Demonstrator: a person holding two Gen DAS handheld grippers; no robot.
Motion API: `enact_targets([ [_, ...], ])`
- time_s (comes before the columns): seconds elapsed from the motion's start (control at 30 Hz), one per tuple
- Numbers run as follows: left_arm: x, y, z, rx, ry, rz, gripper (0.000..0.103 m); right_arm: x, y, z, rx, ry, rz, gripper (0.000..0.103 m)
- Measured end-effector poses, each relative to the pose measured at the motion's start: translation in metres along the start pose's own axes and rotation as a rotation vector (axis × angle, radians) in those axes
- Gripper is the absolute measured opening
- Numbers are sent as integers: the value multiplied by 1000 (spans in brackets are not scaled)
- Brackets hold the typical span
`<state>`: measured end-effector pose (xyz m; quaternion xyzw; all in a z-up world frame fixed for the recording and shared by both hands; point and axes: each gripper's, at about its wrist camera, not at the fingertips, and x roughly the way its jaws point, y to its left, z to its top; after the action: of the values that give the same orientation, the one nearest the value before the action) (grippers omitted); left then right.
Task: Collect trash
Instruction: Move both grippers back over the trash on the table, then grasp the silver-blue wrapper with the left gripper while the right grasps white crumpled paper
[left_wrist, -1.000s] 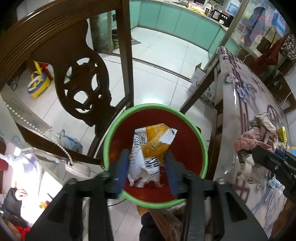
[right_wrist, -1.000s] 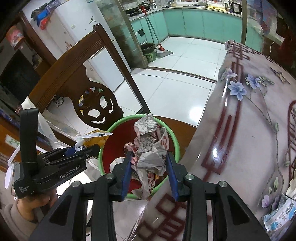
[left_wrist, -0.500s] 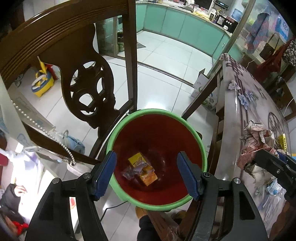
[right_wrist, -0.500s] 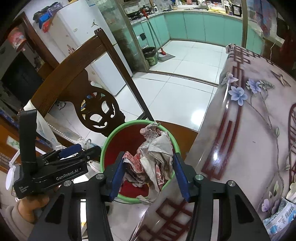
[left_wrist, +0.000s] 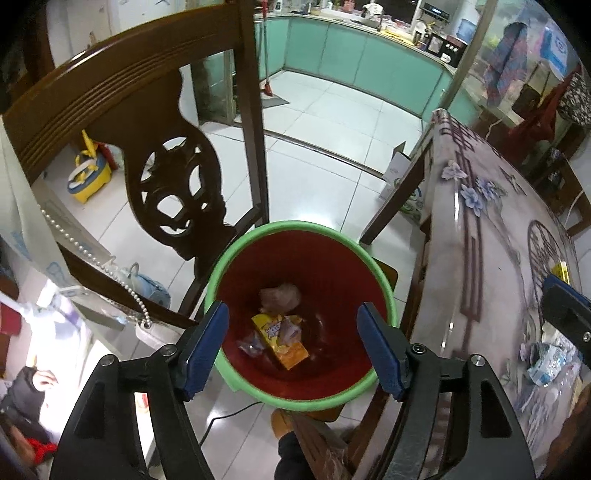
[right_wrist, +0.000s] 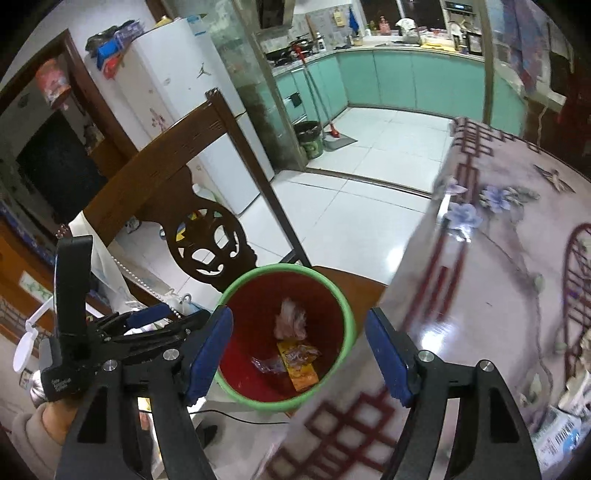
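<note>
The left gripper (left_wrist: 291, 345) has blue pads (left_wrist: 207, 343) and black arms; its jaws have just been opening and now stand wide apart with nothing between them. It hangs pointing down into the mouth of the round red plastic bin with a green rim (left_wrist: 384, 280), a sensible place to let go, since whatever drops from here falls inside. The right gripper (right_wrist: 297, 349), built the same, has just been opening too and is likewise empty, poised over the same bin (right_wrist: 347, 314) from the table side.

The trash lies at the bottom of the bin: a yellow-orange snack packet (left_wrist: 280, 341), a small clear crinkled wrapper (left_wrist: 251, 345) to its left, and a pale pink crumpled wad of paper (left_wrist: 280, 297) on the far side.

The bin stands on the white tiled floor between a dark carved wooden chair (left_wrist: 173, 184) on the left and a table under a glossy flowered cloth (left_wrist: 491, 266) on the right, close enough for both hands to reach. At the table's near right edge more wrappers (left_wrist: 546, 363) lie in a small heap, so collecting is probably not finished; both hands are free for them.
</note>
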<state>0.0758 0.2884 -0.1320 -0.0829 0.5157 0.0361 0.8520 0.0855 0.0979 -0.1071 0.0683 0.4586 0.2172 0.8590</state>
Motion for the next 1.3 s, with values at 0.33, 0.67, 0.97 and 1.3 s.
enact_targets([
  [0.33, -14, -76, -15, 125, -11, -57, 73, -96, -101, -60, 142, -51, -224, 74],
  [0.67, -34, -189, -57, 286, 0, -173, 78, -180, -259, -108, 237, 12, -474, 74],
  [0.97, -49, -282, -103, 425, 47, -231, 82, -160, -343, -123, 197, 142, -452, 73],
  [1.3, -41, -330, -124, 464, 70, -215, 83, -146, -373, -132, 290, 144, -376, 35],
])
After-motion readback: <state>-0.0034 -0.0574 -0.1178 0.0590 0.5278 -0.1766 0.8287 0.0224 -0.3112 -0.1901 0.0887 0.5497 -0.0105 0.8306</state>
